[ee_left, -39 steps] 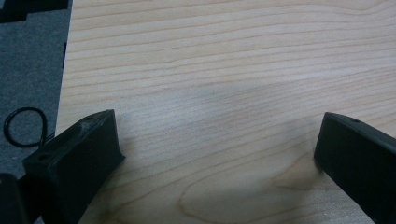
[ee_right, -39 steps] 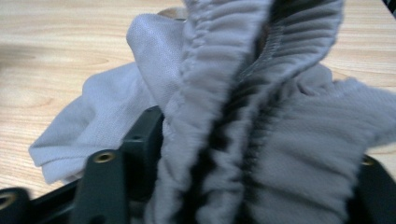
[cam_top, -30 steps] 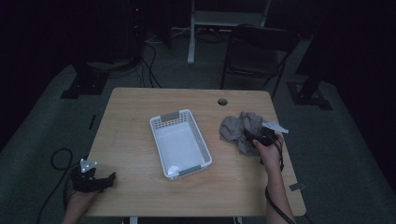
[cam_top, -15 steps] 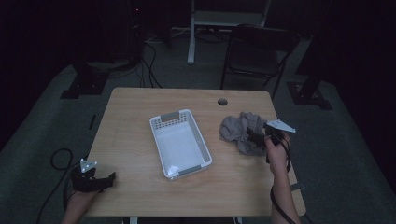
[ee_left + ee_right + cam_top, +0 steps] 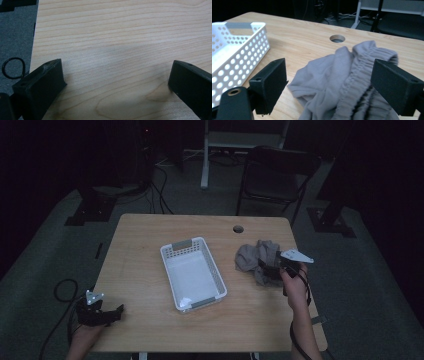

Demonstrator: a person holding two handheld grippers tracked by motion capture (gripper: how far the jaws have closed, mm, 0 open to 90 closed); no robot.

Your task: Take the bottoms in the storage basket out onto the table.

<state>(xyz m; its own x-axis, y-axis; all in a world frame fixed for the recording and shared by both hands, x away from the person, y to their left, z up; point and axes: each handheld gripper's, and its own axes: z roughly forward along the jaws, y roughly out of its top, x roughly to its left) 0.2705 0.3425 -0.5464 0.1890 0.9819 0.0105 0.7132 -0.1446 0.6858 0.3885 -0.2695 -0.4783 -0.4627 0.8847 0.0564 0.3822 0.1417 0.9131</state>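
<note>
a: one white basket [image 5: 193, 273] near the middle of the tabletop [image 5: 150, 245], perforated walls, long side running away and slightly leftward in the high view. nothing clearly inside; bare pale floor, just a small bright patch near the front corner, too dim to name.

b: same basket at the left edge of the right gripper view [image 5: 234, 50], holes in rows, rim catching light. inside hidden from that angle.

a: one grey garment [image 5: 257, 260], crumpled, lying on the tabletop to the right of the basket, well apart from it, outside any container. elastic gathered band visible in the right gripper view [image 5: 352, 75].

b: right tongs [image 5: 272, 269] just at the near right edge of that garment, held by a hand [image 5: 295, 287] coming up from the bottom edge. jaws wide apart, just been opening, cloth lying below and between them, pads not pressing on it. gripping nothing.

a: left tongs [image 5: 107, 314] low at the near left corner of the tabletop, resting close to the wood. jaws spread wide in the left gripper view [image 5: 117, 82], only bare wood grain between them. empty.

b: count then: one basket, one garment, two tongs, one round cable hole [image 5: 238, 228] in the tabletop beyond the garment, also seen at [image 5: 337, 38].

a: behind the tabletop, one dark folding chair [image 5: 275, 175] on grey floor, cables trailing in the gloom.
</note>
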